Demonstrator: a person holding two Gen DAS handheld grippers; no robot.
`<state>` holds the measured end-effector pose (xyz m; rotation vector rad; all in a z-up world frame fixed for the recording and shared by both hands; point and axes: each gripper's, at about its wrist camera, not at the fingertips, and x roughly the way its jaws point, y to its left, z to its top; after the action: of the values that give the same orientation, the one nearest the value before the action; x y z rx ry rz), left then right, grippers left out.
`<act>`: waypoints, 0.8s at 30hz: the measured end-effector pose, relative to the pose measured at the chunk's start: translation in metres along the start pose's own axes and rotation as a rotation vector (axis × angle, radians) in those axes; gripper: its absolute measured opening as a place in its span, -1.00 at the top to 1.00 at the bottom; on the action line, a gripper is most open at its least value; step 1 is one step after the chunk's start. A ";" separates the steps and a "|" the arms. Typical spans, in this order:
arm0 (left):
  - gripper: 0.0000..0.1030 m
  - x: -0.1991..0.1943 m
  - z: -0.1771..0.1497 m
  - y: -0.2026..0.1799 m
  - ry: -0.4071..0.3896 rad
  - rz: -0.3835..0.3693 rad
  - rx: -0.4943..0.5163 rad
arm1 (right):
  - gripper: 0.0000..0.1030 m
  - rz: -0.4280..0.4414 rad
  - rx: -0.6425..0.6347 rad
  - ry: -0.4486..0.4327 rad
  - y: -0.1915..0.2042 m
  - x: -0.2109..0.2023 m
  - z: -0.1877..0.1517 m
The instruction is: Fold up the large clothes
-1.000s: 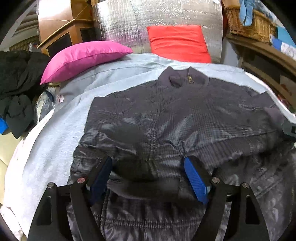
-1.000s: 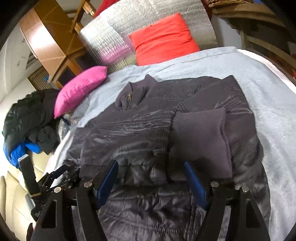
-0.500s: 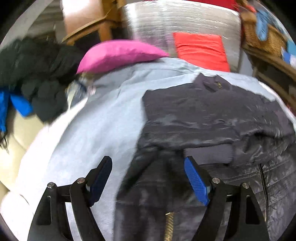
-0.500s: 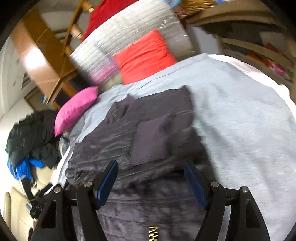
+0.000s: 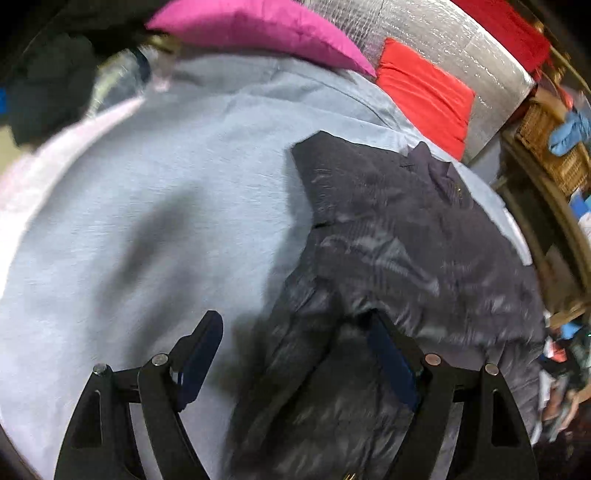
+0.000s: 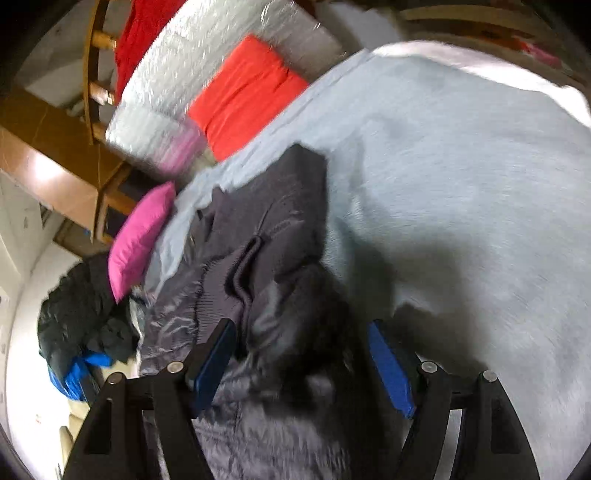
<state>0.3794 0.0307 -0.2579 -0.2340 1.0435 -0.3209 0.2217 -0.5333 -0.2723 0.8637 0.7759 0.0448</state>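
Observation:
A dark grey padded jacket lies on the pale blue bed cover with its sleeves folded over its front. My left gripper is open and empty above the jacket's left lower edge. The jacket also shows in the right wrist view, with a ribbed cuff on top. My right gripper is open and empty above the jacket's right lower edge, low over the cloth. Both views are blurred.
A pink pillow and a red pillow lie at the head of the bed against a silver padded roll. A heap of dark clothes sits to the left. A wicker basket stands on shelves to the right.
Both grippers have moved apart, the left to the jacket's left edge and the right to its right edge, and dropped closer to the cloth. Both stay open.

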 end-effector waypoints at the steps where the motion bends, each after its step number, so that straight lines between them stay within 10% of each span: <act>1: -0.59 0.009 0.004 -0.002 0.027 -0.036 -0.014 | -0.49 -0.001 -0.005 0.020 -0.001 0.006 0.001; 7: -0.56 0.029 0.017 -0.023 0.046 -0.064 0.021 | -0.47 -0.009 -0.098 0.043 0.015 0.031 0.012; 13: -0.10 0.029 0.022 -0.037 0.013 -0.034 0.057 | 0.22 -0.046 -0.233 -0.049 0.053 0.021 0.010; 18: -0.19 0.037 0.015 -0.038 0.039 0.023 0.096 | 0.21 -0.147 -0.244 -0.013 0.044 0.034 0.003; 24: -0.50 -0.009 -0.011 -0.042 0.015 0.040 0.116 | -0.42 -0.039 -0.123 -0.055 0.035 -0.016 -0.008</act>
<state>0.3595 -0.0049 -0.2414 -0.1064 1.0390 -0.3464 0.2142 -0.5102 -0.2412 0.7301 0.7303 0.0341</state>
